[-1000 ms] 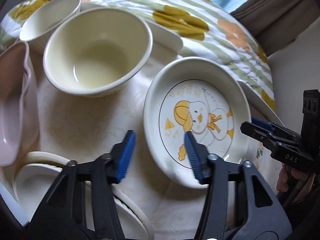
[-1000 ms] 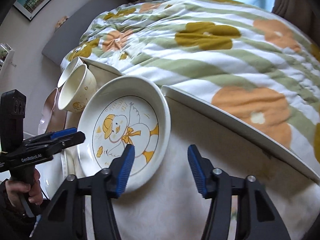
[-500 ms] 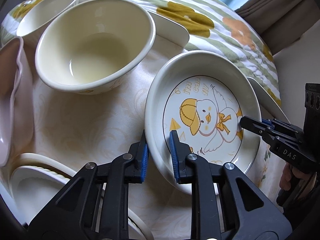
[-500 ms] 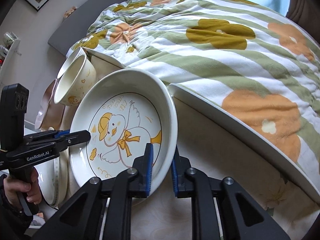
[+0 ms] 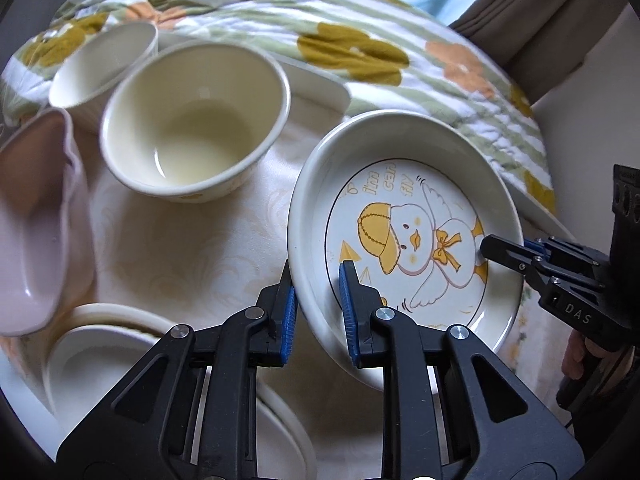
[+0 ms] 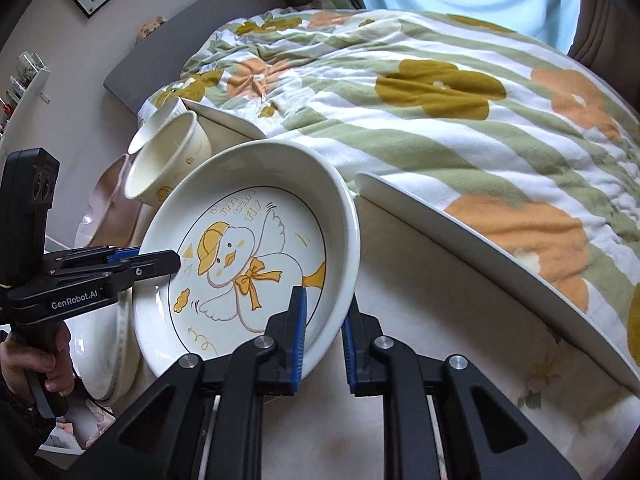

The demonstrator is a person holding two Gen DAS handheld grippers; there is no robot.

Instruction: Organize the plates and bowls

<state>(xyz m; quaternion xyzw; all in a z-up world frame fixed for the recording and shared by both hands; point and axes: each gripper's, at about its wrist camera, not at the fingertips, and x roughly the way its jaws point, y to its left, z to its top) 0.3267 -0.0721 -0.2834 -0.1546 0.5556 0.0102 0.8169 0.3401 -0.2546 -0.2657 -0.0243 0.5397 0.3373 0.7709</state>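
A white deep plate with a yellow duck picture (image 5: 408,240) (image 6: 248,256) is held at two opposite sides of its rim. My left gripper (image 5: 318,312) is shut on the rim's left side, one blue pad inside the wall and one outside. On the right side of the rim my right gripper (image 6: 324,336) is shut the same way. Each wrist view shows the other gripper across the plate: the right gripper (image 5: 516,256) and the left gripper (image 6: 160,260). The plate looks slightly tilted, just above the cream tablecloth.
A cream bowl (image 5: 196,128) (image 6: 168,164) and a smaller bowl (image 5: 104,64) stand behind the plate. A pink dish (image 5: 36,220) sits at far left, stacked white plates (image 5: 100,360) (image 6: 104,352) nearby. The white tray rim (image 6: 480,232) borders a flowered quilt (image 6: 440,100).
Both grippers went from open beside the duck plate to shut on its rim. Since then the plate has shifted a little with them and looks slightly raised.
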